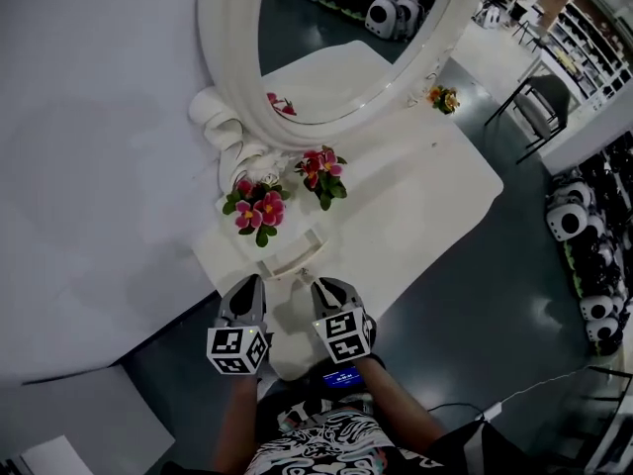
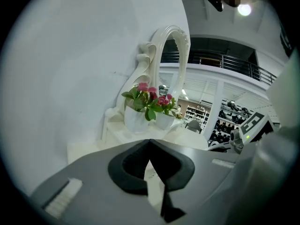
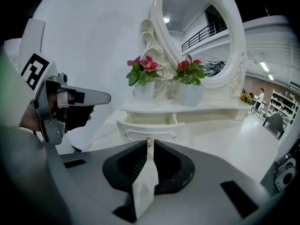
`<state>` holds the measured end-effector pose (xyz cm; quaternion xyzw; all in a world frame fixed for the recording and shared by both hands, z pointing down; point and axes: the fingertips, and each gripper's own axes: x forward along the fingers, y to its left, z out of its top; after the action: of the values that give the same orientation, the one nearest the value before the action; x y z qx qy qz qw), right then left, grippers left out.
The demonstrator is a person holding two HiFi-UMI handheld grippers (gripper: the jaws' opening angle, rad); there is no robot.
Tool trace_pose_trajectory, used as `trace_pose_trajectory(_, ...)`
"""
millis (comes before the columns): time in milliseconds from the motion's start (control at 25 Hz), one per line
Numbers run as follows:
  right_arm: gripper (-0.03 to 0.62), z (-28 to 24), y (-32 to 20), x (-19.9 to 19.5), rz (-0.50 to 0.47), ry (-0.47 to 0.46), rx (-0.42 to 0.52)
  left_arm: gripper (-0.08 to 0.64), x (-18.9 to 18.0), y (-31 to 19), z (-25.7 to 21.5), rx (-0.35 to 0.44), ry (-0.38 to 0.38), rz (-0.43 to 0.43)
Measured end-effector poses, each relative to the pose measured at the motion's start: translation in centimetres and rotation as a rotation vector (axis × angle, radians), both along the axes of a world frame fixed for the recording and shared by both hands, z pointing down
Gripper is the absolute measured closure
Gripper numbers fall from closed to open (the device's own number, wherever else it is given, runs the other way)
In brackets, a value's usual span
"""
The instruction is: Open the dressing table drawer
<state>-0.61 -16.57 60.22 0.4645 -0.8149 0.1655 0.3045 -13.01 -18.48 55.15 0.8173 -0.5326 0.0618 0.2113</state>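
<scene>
The white dressing table (image 1: 425,196) stands against the wall under an oval mirror (image 1: 336,28). Its small drawer (image 1: 287,257) is pulled out toward me; in the right gripper view the drawer (image 3: 147,131) shows its inside and a small metal pull (image 3: 149,141) on its front. My right gripper (image 3: 149,148) hovers just before that pull, its jaws a narrow slit apart with nothing pressed between them. The left gripper (image 1: 255,283) hangs beside the right gripper (image 1: 321,287), left of the drawer, and its tips meet on nothing in the left gripper view (image 2: 149,143).
Two pots of pink flowers (image 1: 257,209) (image 1: 321,171) stand on the shelf above the drawer. A small bouquet (image 1: 443,98) lies at the table's far end. A dark chair (image 1: 544,102) and rows of white robots (image 1: 584,226) fill the floor to the right.
</scene>
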Motion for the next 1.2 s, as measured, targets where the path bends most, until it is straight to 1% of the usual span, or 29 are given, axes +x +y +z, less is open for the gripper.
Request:
trace_pose_trajectory(80, 0.592, -1.1, 0.2, 0.2, 0.013, -0.001, 0.029, 0.558, -0.1, 0.3, -1.1, 0.026, -0.005, 0.002)
trace_pose_trajectory(160, 0.592, -1.9, 0.6, 0.3, 0.023, -0.007, 0.047, 0.558, 0.0, 0.7, -2.0, 0.047, -0.009, 0.008)
trace_pose_trajectory(280, 0.592, -3.5, 1.1, 0.3, 0.046, -0.076, 0.077, 0.558, 0.3, 1.3, -2.9, 0.065, -0.013, 0.022)
trace_pose_trajectory(360, 0.592, -4.4, 1.4, 0.3, 0.056, -0.1, 0.093, 0.558, 0.6, 1.4, -3.2, 0.071, -0.017, 0.032)
trace_pose_trajectory(600, 0.592, -6.3, 2.1, 1.2, 0.094, -0.083, 0.142, 0.558, 1.2, 2.0, -4.3, 0.088, -0.019, 0.05)
trace_pose_trajectory(1080, 0.592, -6.6, 1.9, 1.8, 0.125, -0.088, 0.151, 0.558, 1.0, 1.9, -4.0, 0.087, -0.022, 0.058)
trace_pose_trajectory(1200, 0.592, -6.9, 1.7, 2.0, 0.136, -0.091, 0.169, 0.558, 1.1, 1.8, -3.9, 0.084, -0.022, 0.062)
